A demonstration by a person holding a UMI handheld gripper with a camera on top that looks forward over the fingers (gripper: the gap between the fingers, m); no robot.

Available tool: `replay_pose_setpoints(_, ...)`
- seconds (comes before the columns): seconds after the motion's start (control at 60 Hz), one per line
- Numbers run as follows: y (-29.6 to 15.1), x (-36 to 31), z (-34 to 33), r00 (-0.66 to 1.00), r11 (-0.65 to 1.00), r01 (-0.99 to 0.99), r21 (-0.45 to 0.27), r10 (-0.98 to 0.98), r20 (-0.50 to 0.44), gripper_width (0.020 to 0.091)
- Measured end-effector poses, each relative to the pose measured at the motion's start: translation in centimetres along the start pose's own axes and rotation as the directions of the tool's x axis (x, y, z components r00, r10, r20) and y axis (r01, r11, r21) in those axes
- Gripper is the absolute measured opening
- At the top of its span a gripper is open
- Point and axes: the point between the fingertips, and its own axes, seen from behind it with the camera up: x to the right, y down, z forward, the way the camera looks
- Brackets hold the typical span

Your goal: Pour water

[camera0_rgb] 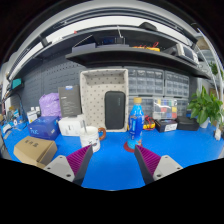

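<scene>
Open claw (110,163), bottle (135,122) label unreadable beyond

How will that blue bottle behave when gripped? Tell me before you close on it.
The blue bottle stands upright, tall and narrow, on the blue table, so a push near its top would probably tip it. Its smooth, rounded body may slip or turn between the pads. The gripper is open, the bottle beyond its fingers.
</scene>
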Motion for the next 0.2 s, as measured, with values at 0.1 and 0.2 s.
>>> replay_pose_setpoints(0.1,-0.1,-0.8,-0.4,1.0,1.0,-0.001,-0.015,0.001,0.014,0.0859)
replay_pose_setpoints(0.2,-0.2,-1.5,-0.7,1.0,1.0,-0.009,-0.02,0.01,0.026,0.0857)
